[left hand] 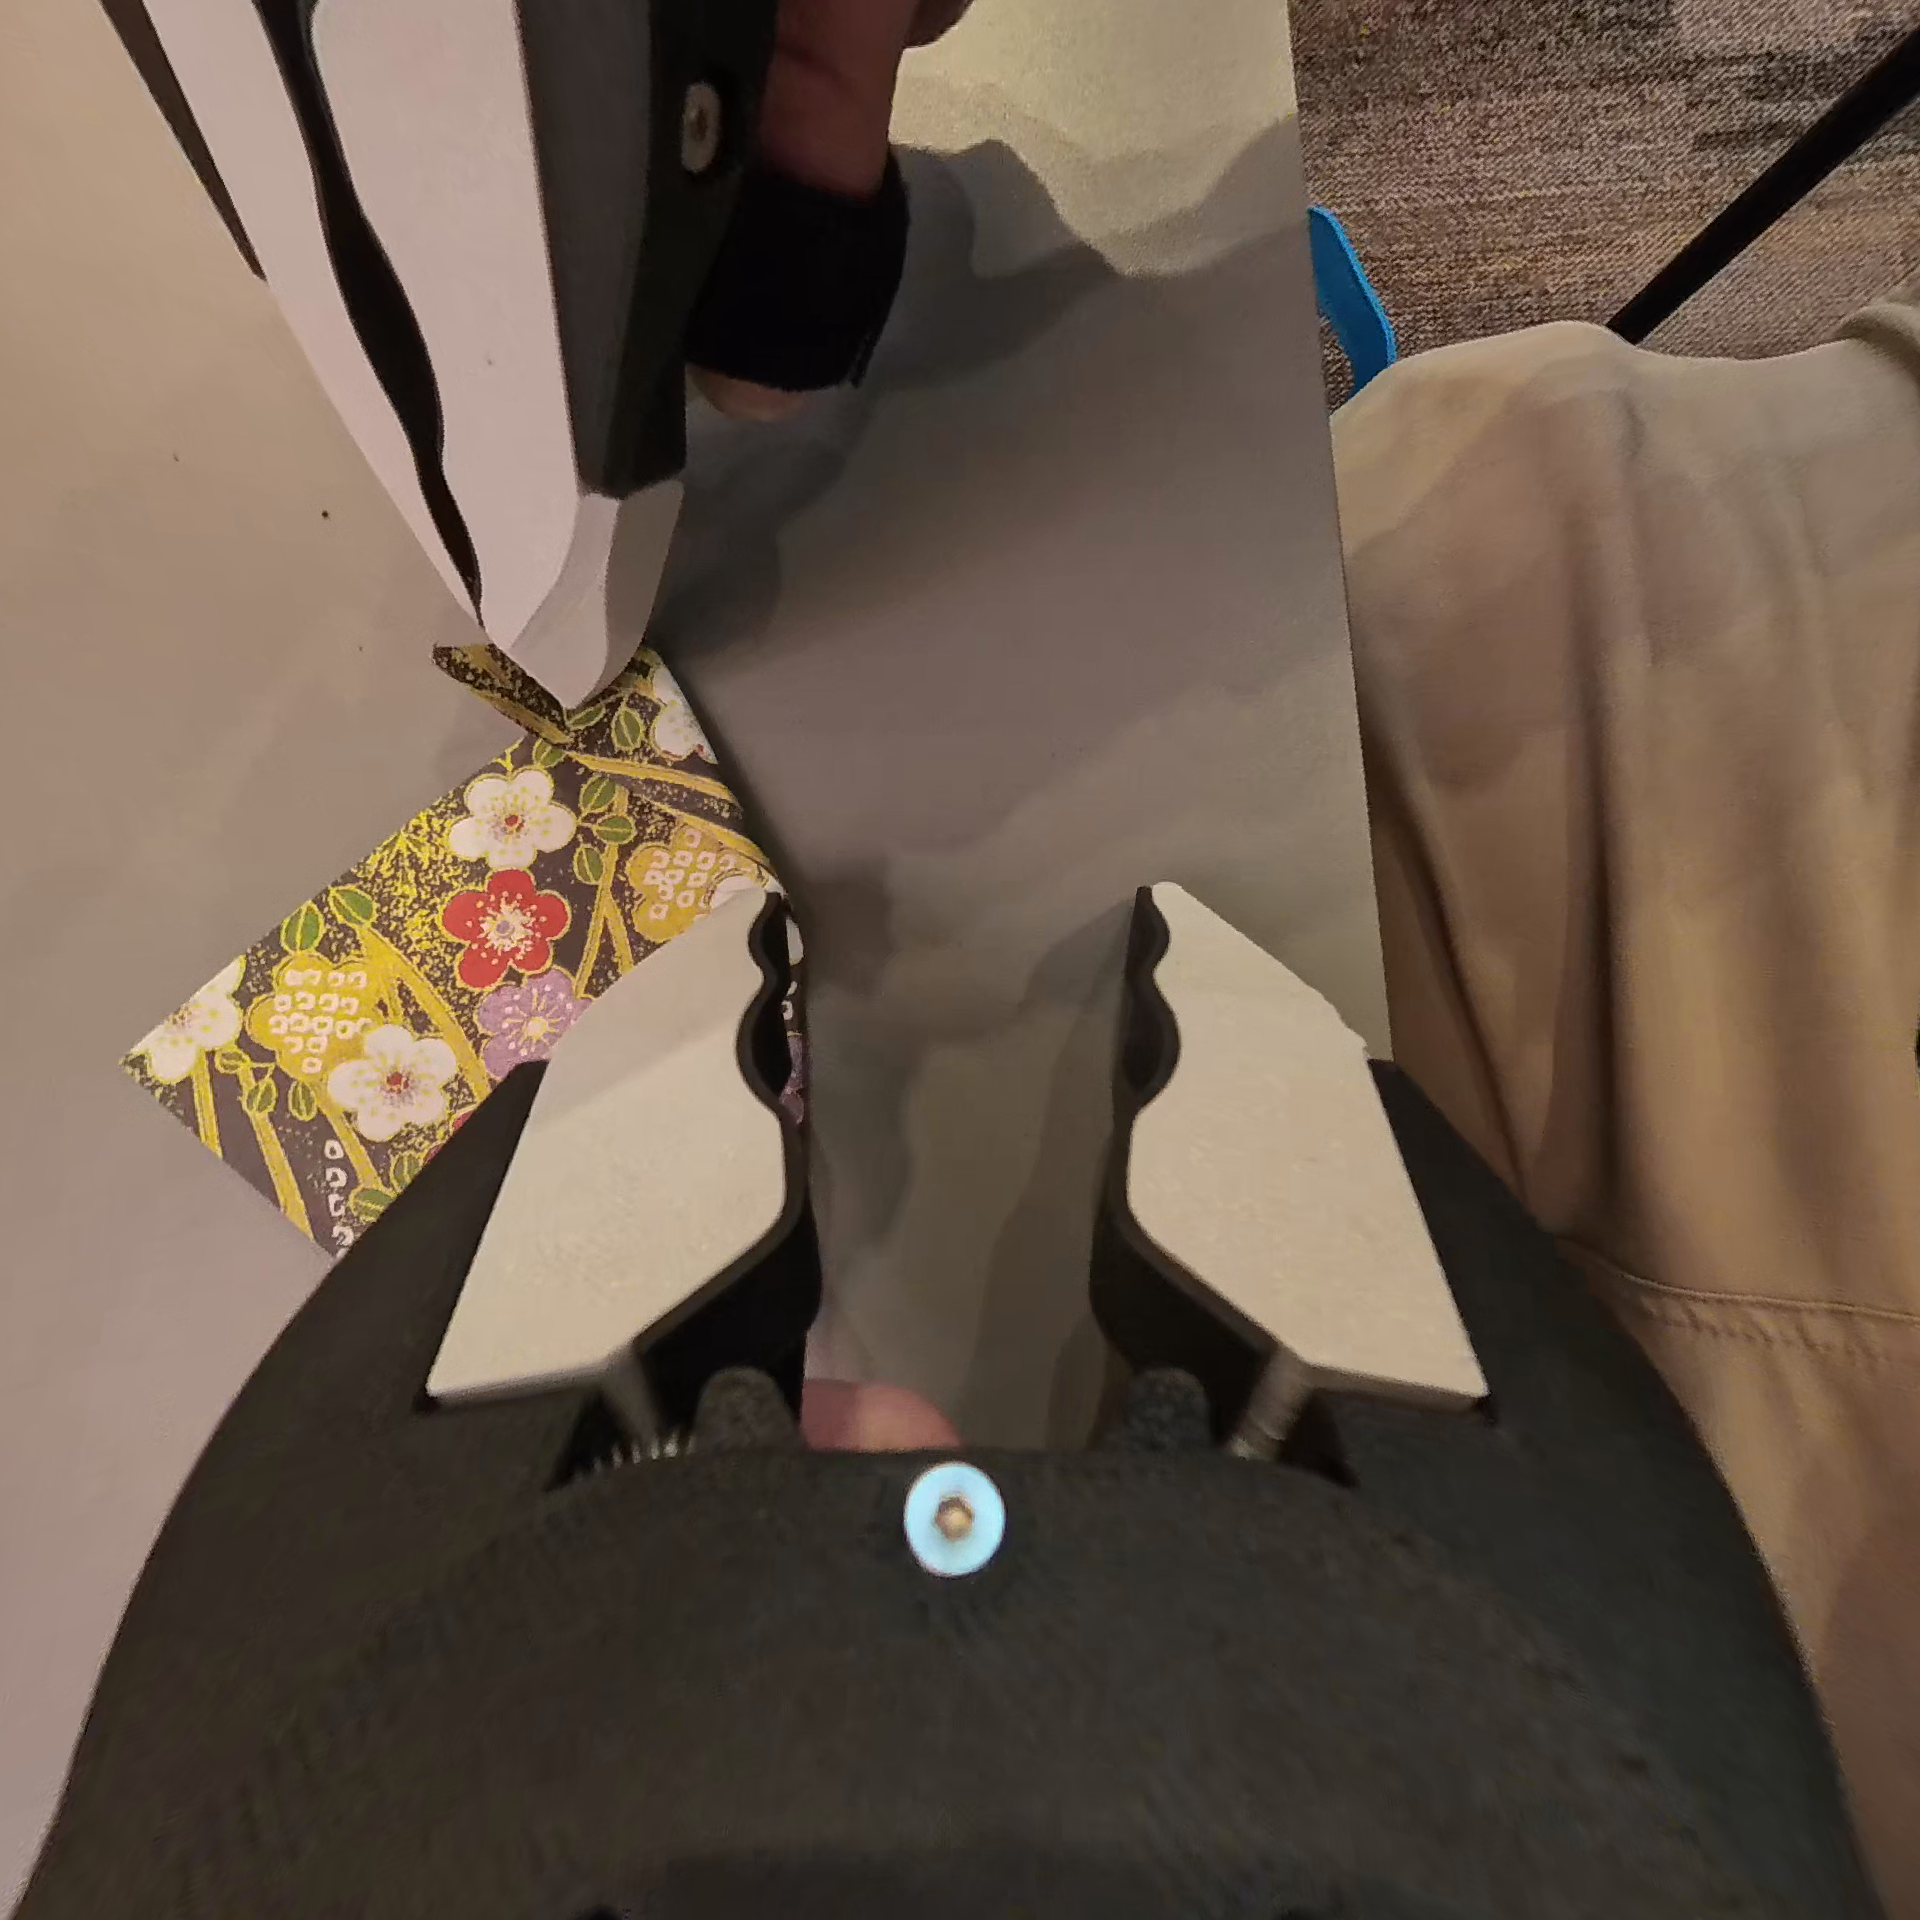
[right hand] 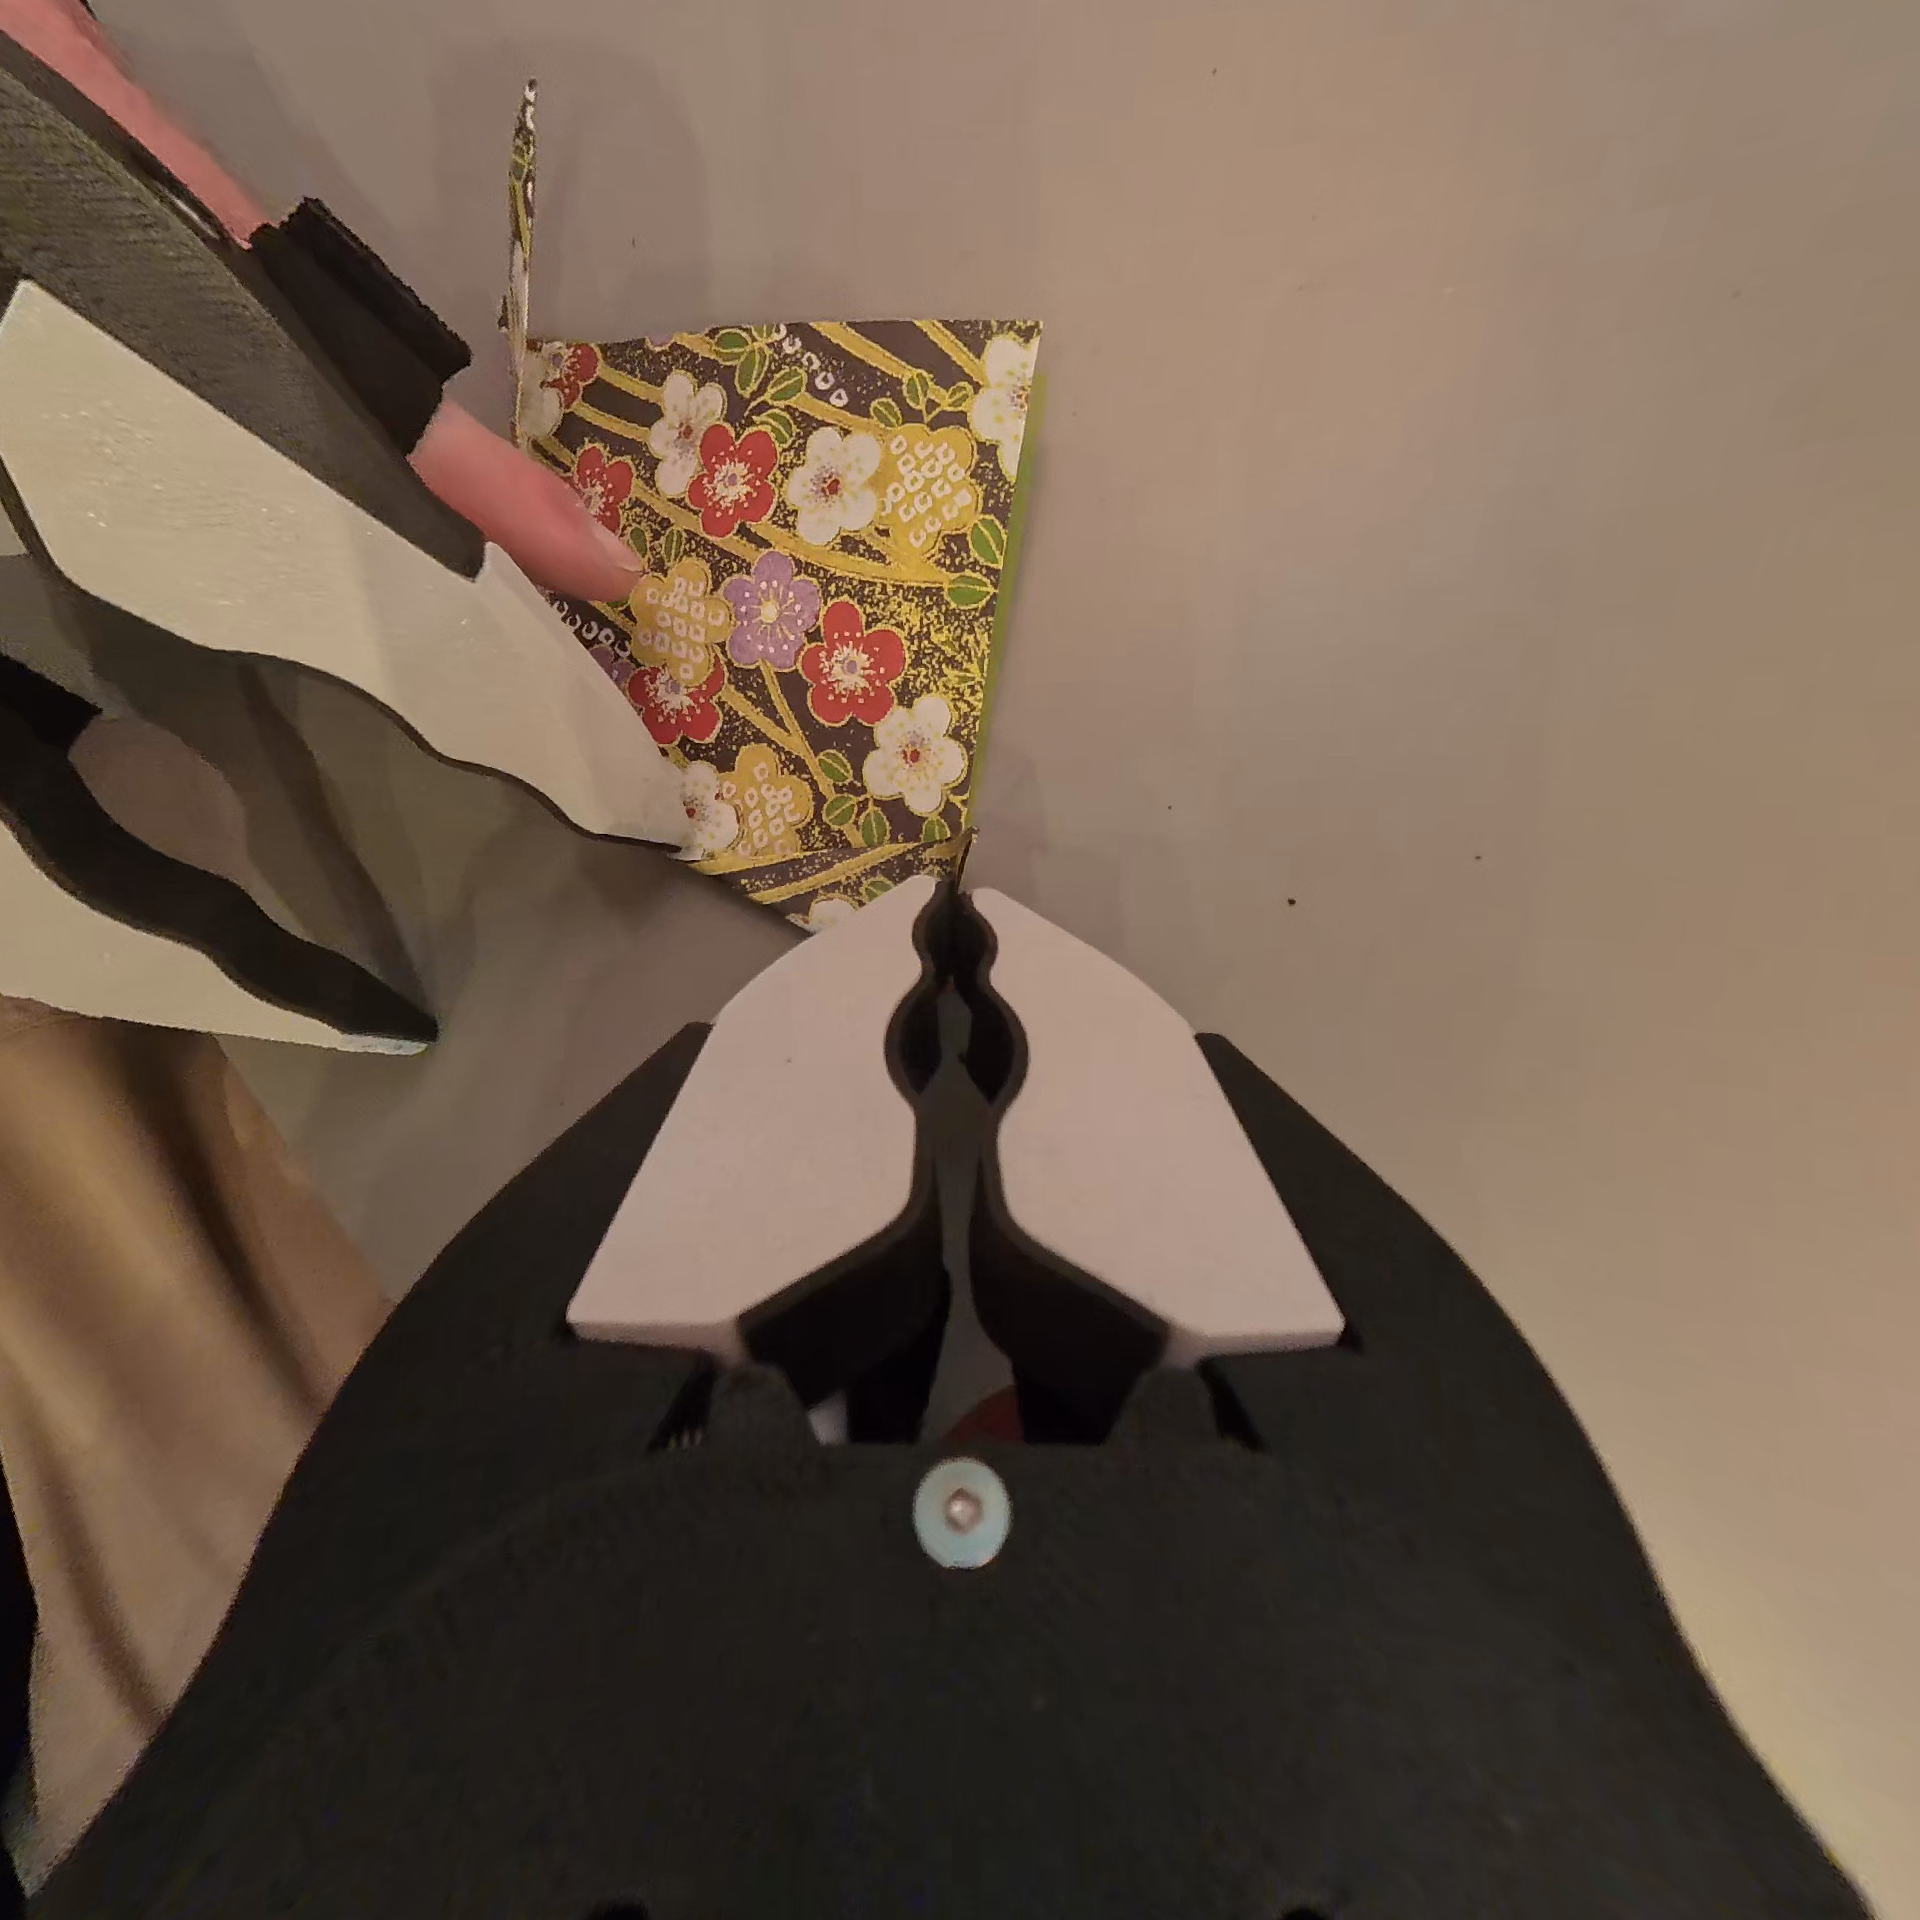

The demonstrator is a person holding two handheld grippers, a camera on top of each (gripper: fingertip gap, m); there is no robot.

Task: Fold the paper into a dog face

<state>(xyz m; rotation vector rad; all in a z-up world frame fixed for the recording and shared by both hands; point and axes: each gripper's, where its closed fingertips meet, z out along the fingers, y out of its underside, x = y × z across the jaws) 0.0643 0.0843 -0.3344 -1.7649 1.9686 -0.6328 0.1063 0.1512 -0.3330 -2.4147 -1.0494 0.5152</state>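
The folded flowered paper point(right hand: 821, 582) is lying flat on the table point(right hand: 1455, 520), its long axis running from 11 to 5 o'clock. The right gripper point(right hand: 954, 904) is pinching its 5 o'clock corner; the left gripper point(left hand: 951, 925) is gaping empty, one finger pressing the paper's edge.

The paper point(right hand: 810, 613) is thin printed sheet with a floral pattern whose gold lines catch the light with a slight metallic sheen; a plain green underside edges its right side. The table point(right hand: 1455, 520) is a smooth, matt pale surface. The right gripper point(right hand: 953, 904) at lower centre has a black plastic body with a fine grainy texture, matt white finger faces and a shiny metal screw. The left gripper point(left hand: 951, 914) looks the same. Matt beige cloth point(left hand: 1662, 831) fills the right of the left wrist view, with mottled carpet point(left hand: 1558, 135) at upper right.
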